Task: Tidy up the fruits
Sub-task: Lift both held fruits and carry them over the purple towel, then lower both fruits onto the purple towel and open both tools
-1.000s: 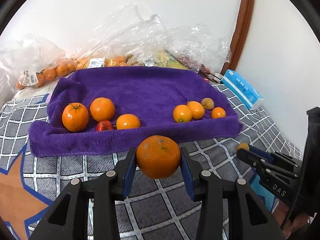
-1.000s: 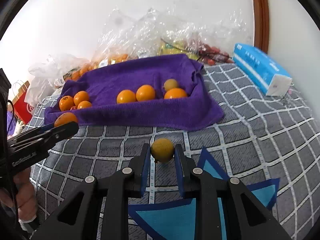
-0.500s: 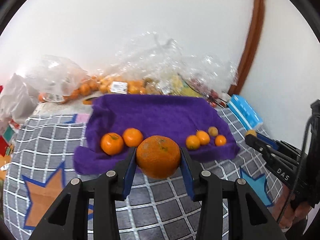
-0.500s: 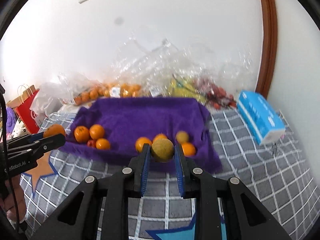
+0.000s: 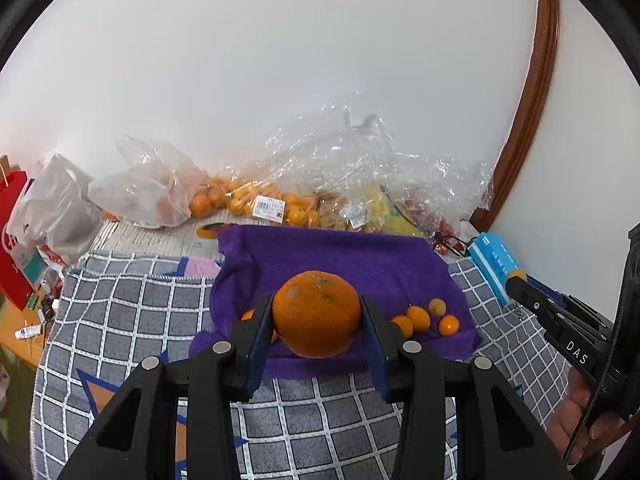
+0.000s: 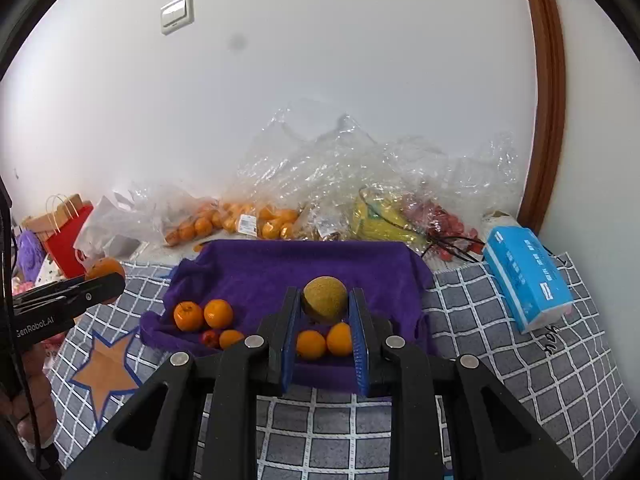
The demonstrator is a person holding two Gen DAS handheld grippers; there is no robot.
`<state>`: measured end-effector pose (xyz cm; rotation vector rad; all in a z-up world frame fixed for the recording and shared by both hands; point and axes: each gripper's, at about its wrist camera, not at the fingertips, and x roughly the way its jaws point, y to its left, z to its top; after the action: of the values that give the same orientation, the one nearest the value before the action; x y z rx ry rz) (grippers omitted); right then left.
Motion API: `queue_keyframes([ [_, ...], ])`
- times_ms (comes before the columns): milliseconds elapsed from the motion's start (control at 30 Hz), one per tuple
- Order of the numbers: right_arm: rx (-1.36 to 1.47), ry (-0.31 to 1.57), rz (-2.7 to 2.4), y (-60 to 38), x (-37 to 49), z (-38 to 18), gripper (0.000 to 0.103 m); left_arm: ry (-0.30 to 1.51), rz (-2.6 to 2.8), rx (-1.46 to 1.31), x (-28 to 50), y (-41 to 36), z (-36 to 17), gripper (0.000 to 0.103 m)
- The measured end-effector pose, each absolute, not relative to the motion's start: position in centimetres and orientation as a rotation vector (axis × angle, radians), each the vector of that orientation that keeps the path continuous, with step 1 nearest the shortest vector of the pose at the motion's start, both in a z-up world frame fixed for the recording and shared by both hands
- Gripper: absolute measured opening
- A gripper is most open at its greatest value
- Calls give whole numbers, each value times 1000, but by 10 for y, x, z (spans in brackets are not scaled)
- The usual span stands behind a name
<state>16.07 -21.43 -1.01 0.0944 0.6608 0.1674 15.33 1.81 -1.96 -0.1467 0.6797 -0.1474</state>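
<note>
My left gripper is shut on a large orange, held in the air in front of the purple towel. My right gripper is shut on a small yellow-brown fruit, also held above the towel's front. On the towel's left lie two oranges, a small red fruit and another orange. On its right lie small orange fruits, also in the left wrist view. The left gripper shows at the right view's left edge.
Clear plastic bags of oranges, bananas and red fruit lie against the wall behind the towel. A blue tissue pack lies at the right. A red paper bag stands at the left. The grey checked cloth covers the surface.
Both grippers have risen and pulled back with their fruit still held; the towel looks smaller and farther, and more wall shows.
</note>
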Motion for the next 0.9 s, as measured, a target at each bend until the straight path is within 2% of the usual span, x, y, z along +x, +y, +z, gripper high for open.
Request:
queue_keyframes([
  [900, 105, 769, 171, -218, 249, -59, 24, 768, -150, -147, 241, 19, -53, 40],
])
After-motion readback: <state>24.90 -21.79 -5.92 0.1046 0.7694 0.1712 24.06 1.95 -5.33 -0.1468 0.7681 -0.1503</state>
